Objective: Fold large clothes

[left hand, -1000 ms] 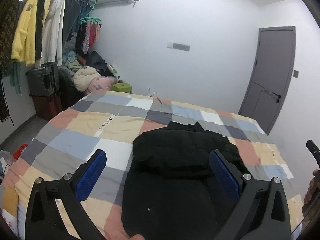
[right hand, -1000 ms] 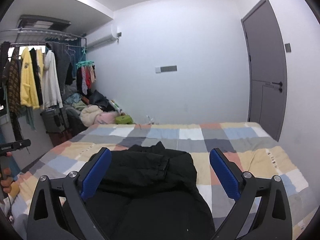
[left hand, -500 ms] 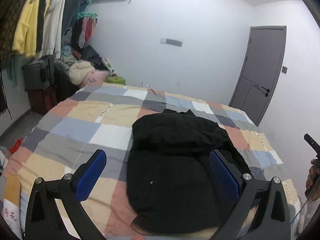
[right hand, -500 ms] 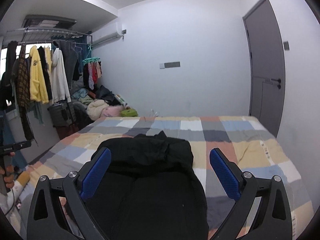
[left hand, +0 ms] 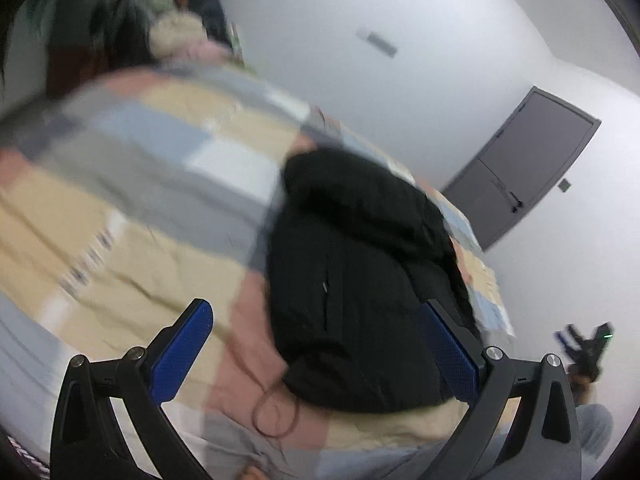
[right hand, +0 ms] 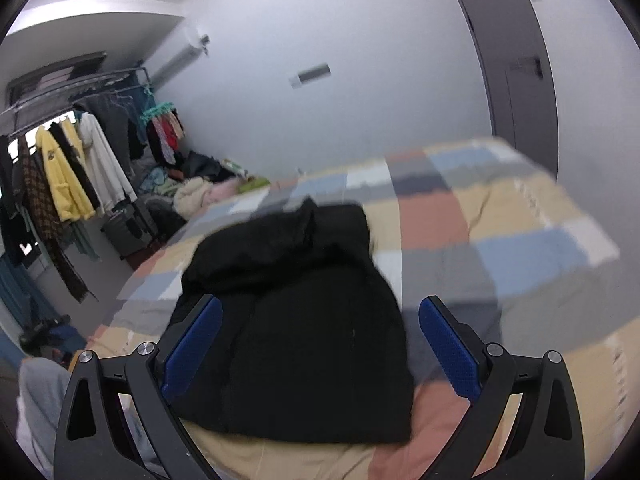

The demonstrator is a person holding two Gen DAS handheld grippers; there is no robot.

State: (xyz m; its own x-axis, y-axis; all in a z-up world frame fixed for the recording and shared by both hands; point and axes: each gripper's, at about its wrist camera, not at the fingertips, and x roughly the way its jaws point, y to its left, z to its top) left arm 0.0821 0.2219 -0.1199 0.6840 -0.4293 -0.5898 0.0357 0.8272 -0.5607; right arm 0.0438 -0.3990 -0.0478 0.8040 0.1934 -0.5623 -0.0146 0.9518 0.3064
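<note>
Left wrist view blurs the black coat (left hand: 360, 280); both claws, left (left hand: 320, 348) and right (right hand: 320, 344), gape empty.

The jacket (right hand: 296, 320) lay on the bed (right hand: 500, 240); the clothes rack (right hand: 68, 160) stood left, the door (right hand: 516, 60) right.

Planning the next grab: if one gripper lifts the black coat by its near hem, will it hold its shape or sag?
The black coat will probably sag and unfold: it lies in soft, rumpled layers on the patchwork bedspread. It looks bulky, so likely rather heavy for one open gripper. A thin cord trailing at its hem may dangle or snag.
</note>
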